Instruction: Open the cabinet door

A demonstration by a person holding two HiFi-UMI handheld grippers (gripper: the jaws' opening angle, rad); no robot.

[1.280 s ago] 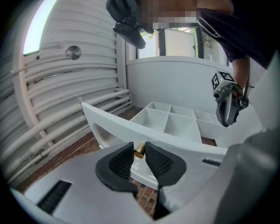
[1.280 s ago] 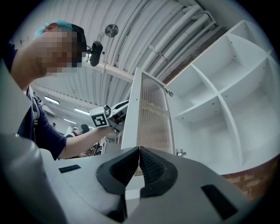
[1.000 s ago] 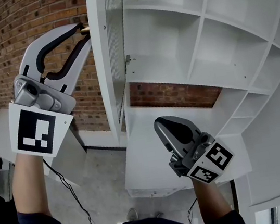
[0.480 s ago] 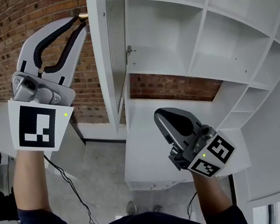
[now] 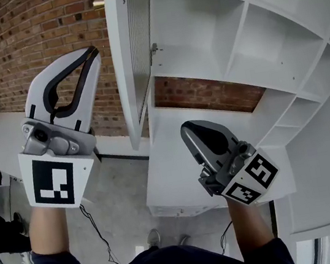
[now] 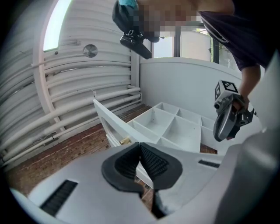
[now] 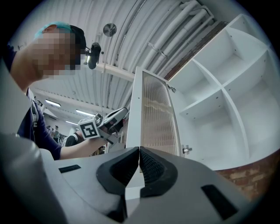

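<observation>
- Door open: tall white door w/ ribbed glass panel (image 5: 134, 52) stands swung wide from white cabinet of bare compartments (image 5: 242, 29); seen edge-on in head view; hung on small metal hinge (image 5: 154, 49); small brass knob (image 5: 98, 3) juts from its outer face toward red brick wall (image 5: 25, 32).
- Left gripper (image 5: 91, 51): held up left of door, below knob & well apart from it, touching neither; jaws have just been closing & meet pad to pad; nothing between them.
- Right gripper (image 5: 191, 133): low in front of cabinet's bottom shelf; jaws pressed together, empty; its own view looks up at door's glass face.
- Judgement: task looks all but done; door is already wide, so the step in hand is prob. getting clear of it.
- To do that well: take left gripper down & away on knob side, not across door's edge, so door isn't nudged back; keep closed tips off knob; leave right gripper parked, clear of shelf front; check door hangs open unaided before calling it finished.
</observation>
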